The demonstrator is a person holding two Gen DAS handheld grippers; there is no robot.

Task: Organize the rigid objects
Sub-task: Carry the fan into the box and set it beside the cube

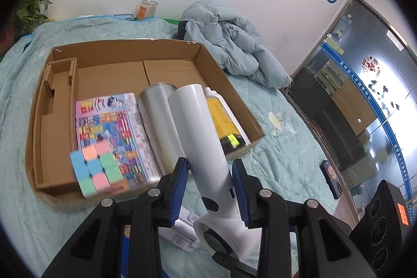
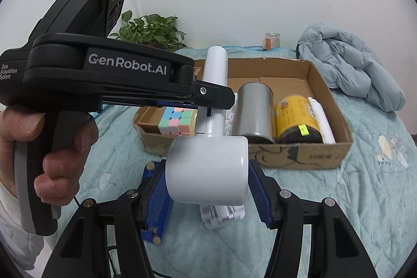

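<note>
A white hair dryer hangs in the air in front of a cardboard tray. My right gripper is shut on its round head. My left gripper has its blue pads either side of the handle with small gaps, so it looks open; its body shows in the right wrist view. In the tray lie a pastel cube, a colourful booklet, a silver can, a yellow can and a white tube.
The tray sits on a light teal bedspread. A blue puffer jacket lies behind it on the right. A candle jar and a plant stand by the wall. A folded white object and a blue item lie under the dryer.
</note>
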